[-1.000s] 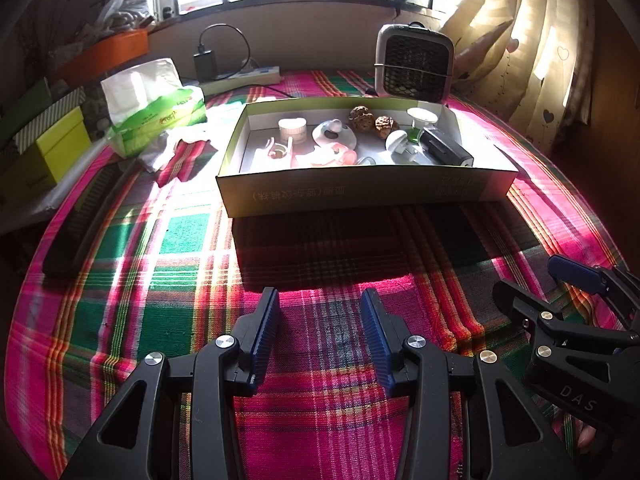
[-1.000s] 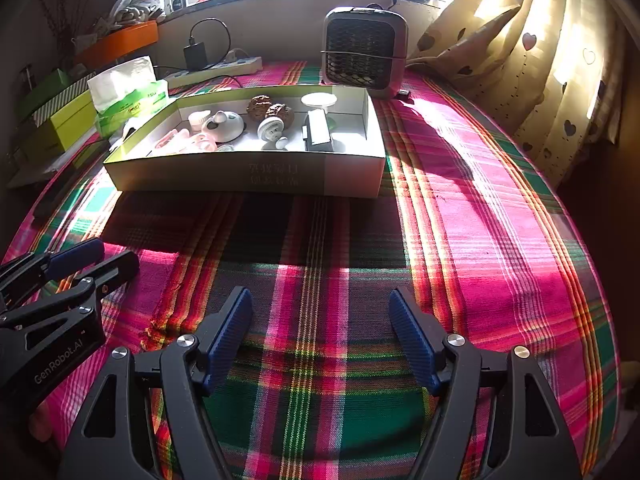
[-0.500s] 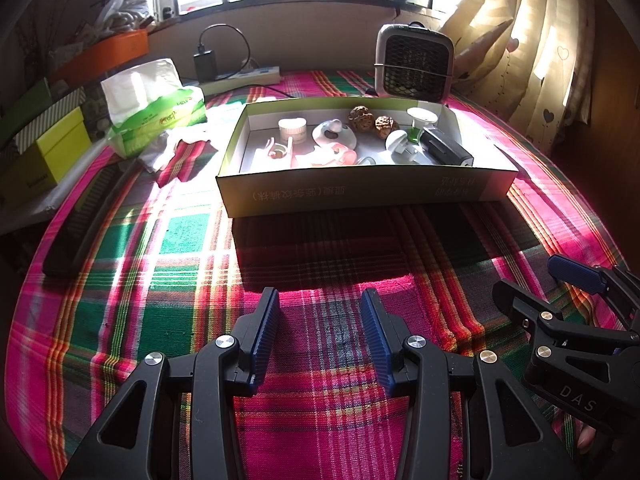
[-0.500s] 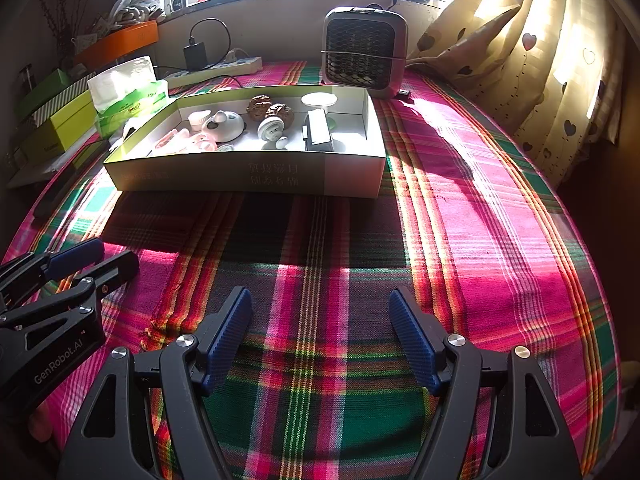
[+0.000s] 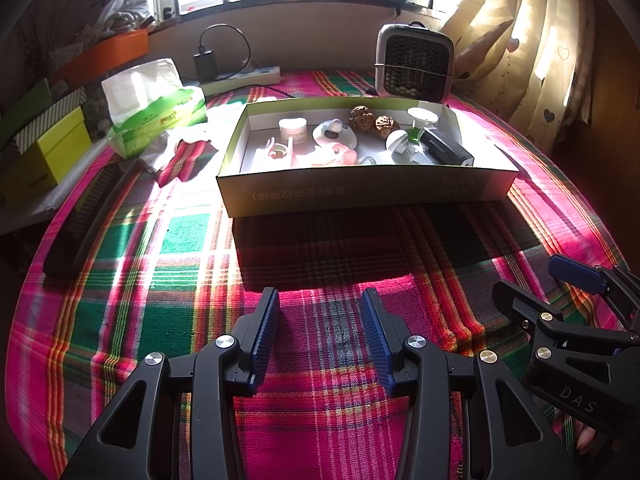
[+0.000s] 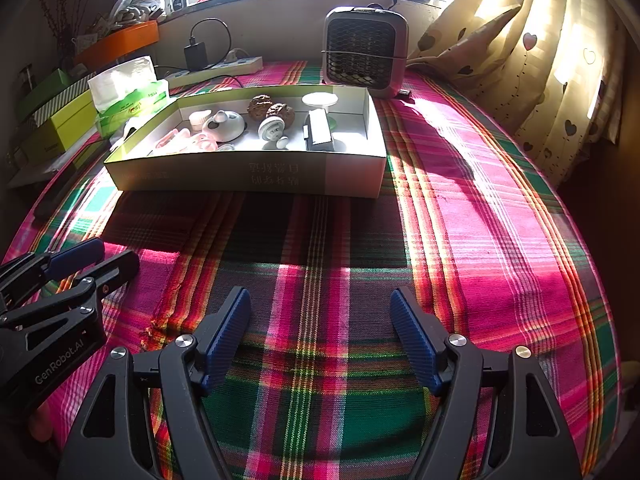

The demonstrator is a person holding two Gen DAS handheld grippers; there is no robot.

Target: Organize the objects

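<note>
While both grippers hover low over the plaid cloth (image 6: 480, 216) on the tabletop, each points forward toward the window, level and side by side. On the left gripper (image 5: 320, 320) the blue-padded fingers (image 5: 266, 332) stand apart with nothing between them; the right gripper (image 6: 320, 320) has its fingers (image 6: 226, 332) spread wider, also empty. Each gripper shows at the edge of the other's view.

Well ahead of both lies one shallow cardboard box (image 5: 360, 196), its long axis running left to right across the cloth, the printed long wall facing the grippers. Inside it sit two brown knobbly balls (image 6: 260, 107) touching each other near the far wall, one black-and-white rectangular device (image 6: 319, 130) with its long axis pointing away from the grippers, one white jar (image 5: 293, 128), one round white dish (image 6: 319, 100), and several pale pink and white pieces too jumbled to count.

Behind the box stands one small heater (image 6: 365, 50); to its left, one green tissue pack (image 5: 154, 110)
</note>
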